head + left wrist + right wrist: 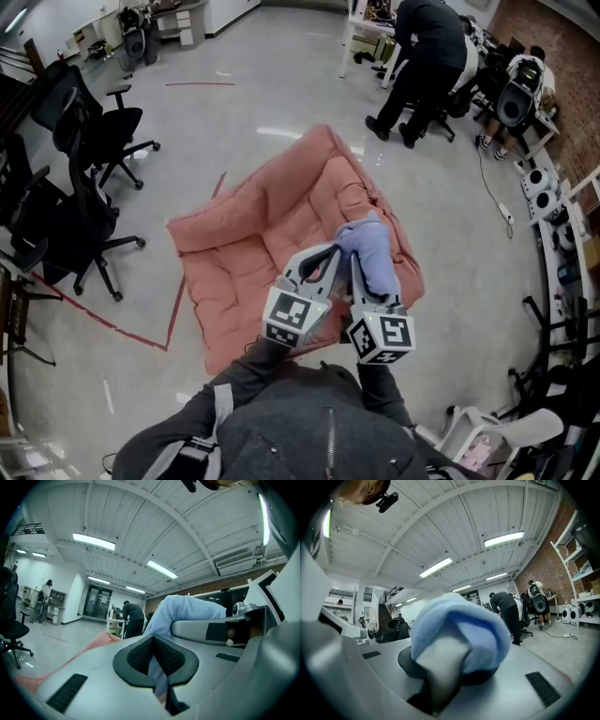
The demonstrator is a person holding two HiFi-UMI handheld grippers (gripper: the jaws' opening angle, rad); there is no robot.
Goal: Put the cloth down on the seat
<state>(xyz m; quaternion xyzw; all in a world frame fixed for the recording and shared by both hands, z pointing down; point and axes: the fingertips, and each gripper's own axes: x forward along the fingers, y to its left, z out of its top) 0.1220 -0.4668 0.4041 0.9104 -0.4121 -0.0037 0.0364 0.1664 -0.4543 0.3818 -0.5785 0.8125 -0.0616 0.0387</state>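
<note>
Cloth [373, 251] pinched by left hand-held gripper [330, 253] and right hand-held gripper [361, 269] above seat [239, 253]

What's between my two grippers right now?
Only the cloth, in the head view: it spans from the left gripper to the right gripper, above the seat.

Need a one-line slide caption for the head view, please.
Left gripper and right gripper hold the blue cloth up over the pink seat.
</note>
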